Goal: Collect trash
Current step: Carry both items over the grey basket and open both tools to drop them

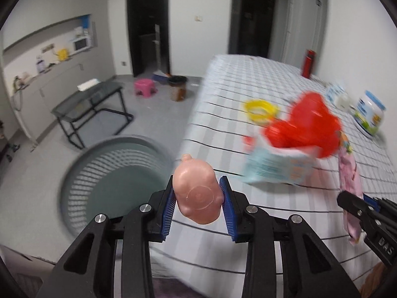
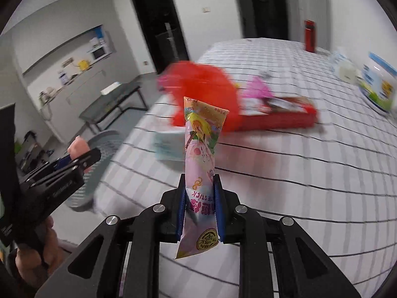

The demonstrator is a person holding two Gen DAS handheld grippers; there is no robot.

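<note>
My left gripper is shut on a pale pink doll head, held above the table's left edge beside a round grey mesh bin on the floor. My right gripper is shut on a pink snack-stick wrapper that stands upright between the blue pads. In the left wrist view the right gripper enters at the lower right with the pink wrapper hanging from it. In the right wrist view the left gripper shows at the left, over the grey bin.
On the checked tablecloth lie a red plastic bag, a light blue packet, a yellow ring, a red box, a white jar and a red bottle. A dark side table, pink stool and brown bin stand on the floor.
</note>
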